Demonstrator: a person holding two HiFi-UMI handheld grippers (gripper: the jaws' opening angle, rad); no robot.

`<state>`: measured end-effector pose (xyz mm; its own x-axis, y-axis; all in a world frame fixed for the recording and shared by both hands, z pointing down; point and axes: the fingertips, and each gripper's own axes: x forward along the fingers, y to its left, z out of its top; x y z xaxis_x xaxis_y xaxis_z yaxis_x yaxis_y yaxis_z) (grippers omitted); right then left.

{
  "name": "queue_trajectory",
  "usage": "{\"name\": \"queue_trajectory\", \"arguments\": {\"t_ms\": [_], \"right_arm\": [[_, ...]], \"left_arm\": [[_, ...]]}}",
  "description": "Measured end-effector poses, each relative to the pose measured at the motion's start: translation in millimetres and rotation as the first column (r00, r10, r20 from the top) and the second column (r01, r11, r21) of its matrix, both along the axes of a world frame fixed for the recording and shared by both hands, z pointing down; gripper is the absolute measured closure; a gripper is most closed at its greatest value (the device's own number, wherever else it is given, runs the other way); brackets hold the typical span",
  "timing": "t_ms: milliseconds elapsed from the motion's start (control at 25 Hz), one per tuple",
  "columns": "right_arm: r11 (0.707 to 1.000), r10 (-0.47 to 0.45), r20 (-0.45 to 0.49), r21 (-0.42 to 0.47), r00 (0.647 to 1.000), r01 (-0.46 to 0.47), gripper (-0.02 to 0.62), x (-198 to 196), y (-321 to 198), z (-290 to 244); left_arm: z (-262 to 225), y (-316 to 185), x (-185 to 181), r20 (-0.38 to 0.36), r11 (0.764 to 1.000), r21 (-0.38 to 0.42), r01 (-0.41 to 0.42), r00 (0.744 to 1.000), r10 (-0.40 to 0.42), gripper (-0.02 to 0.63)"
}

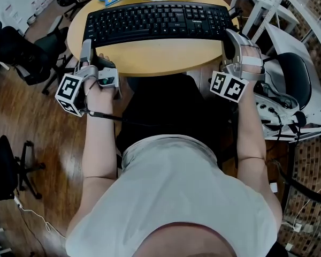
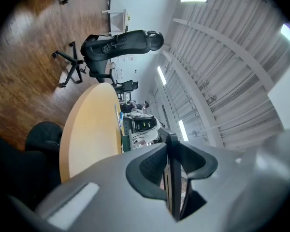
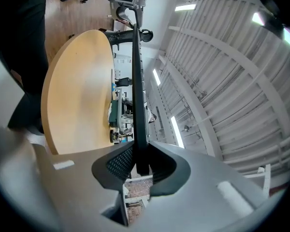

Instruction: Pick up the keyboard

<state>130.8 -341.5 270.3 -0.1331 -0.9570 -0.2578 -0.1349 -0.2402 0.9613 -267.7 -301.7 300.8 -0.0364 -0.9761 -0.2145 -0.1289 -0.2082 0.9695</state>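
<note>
Keyboard (image 1: 158,21) spanning the round table (image 1: 150,59), apparently just clear of the top. Left gripper (image 1: 88,43) clamped on its left end, right gripper (image 1: 229,36) clamped on its right end. Thin dark edge pinched between the pads in both gripper views. One grip per end, likely to keep the long board level and stop it tipping or twisting. Office chair (image 1: 21,52) well off to the left.

Head view: from above, steeply down, mid-range. 2 gripper views: close along own jaws, rolled sideways, facing across table (image 3: 77,91). All 3 share table, keyboard (image 1: 158,20).
</note>
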Motion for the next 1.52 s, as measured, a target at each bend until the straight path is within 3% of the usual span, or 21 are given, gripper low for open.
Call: {"name": "queue_trajectory", "arguments": {"t_ms": [1520], "right_arm": [[1.000, -0.009, 0.007, -0.022, 1.000, 0.009, 0.520, -2.7, -0.3, 15.0]], "left_arm": [[14.1, -0.7, -2.8, 0.001, 1.000, -0.030, 0.002, 1.000, -0.002, 0.193]]}}
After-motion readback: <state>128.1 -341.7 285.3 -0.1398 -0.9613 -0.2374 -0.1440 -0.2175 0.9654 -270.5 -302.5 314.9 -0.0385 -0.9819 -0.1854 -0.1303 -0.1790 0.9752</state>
